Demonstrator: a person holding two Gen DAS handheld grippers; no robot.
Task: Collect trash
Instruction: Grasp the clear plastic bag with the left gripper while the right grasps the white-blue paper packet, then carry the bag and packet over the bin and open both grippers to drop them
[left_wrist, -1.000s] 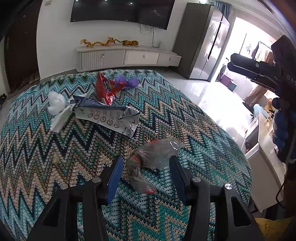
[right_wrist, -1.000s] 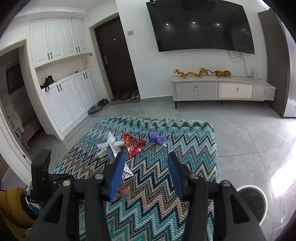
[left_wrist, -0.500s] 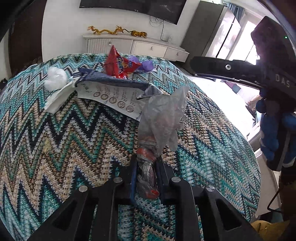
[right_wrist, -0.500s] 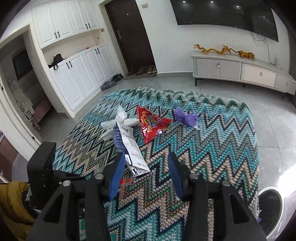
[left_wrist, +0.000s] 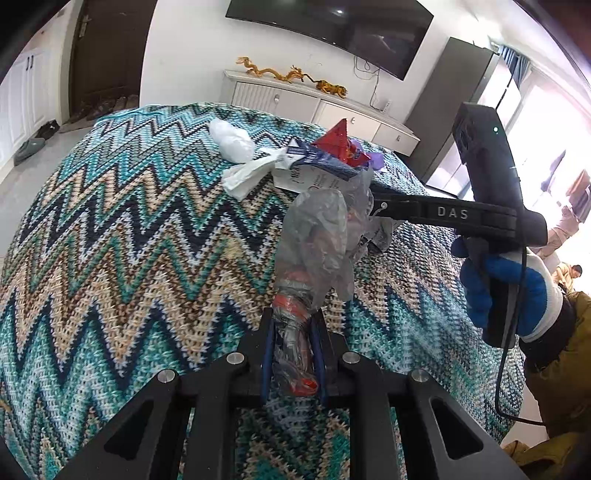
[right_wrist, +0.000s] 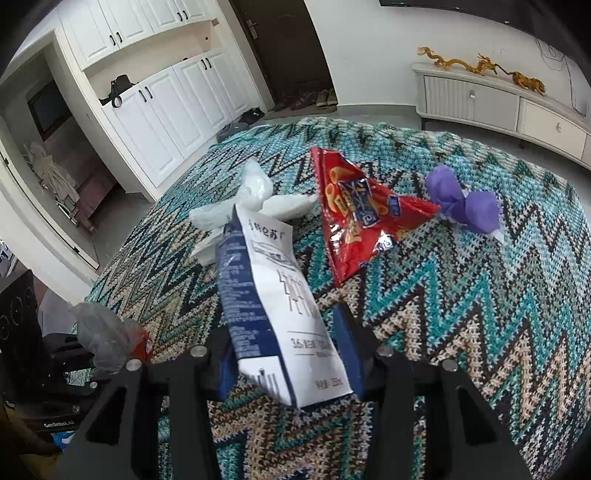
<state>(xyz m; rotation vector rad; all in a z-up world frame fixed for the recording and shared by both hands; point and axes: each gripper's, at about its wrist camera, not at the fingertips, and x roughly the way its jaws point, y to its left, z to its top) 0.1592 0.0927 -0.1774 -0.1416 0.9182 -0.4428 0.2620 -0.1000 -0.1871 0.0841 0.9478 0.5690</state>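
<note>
**Operator:** What do I have on the left?

**Spotter:** Your left tongs (left_wrist: 293, 354) are drawn narrow and clamped on a crumpled clear plastic wrapper with red print (left_wrist: 314, 251). The pads pinch its twisted lower end, and the loose upper part stands up above the fingers, over the table draped in a teal, tan and navy zigzag knit cloth (left_wrist: 129, 240). I can't read the print on it.

**Operator:** And on the right?

**Spotter:** Your right tongs (right_wrist: 282, 325) have just been closing. A flattened white and navy-blue milk carton (right_wrist: 273, 295) lies between the pads, one pad at each long side. I cannot tell whether they are pressing on it yet. The carton carries Chinese characters and small grey print, with "3.6" near its lower end. The rest is too small to read.

**Operator:** What other trash is on the table?

**Spotter:** Beyond the carton there's a crumpled white plastic bag (right_wrist: 255, 192), touching the carton's far end. To its right is a red foil snack bag (right_wrist: 354, 210), showing ring-shaped snacks and a blue emblem whose words I can't make out. Just beside that bag's right corner is a scrunched purple wrapper (right_wrist: 461, 203).

**Operator:** Any other writing?

**Spotter:** From the left camera, the black side bar (left_wrist: 447, 212) of your right tool reads "DAS". Your right hand (left_wrist: 498, 291), in a blue and white glove, grips its handle. From the right camera, the base of your left tool has a small label that looks like "GenRobot.AI".
</note>
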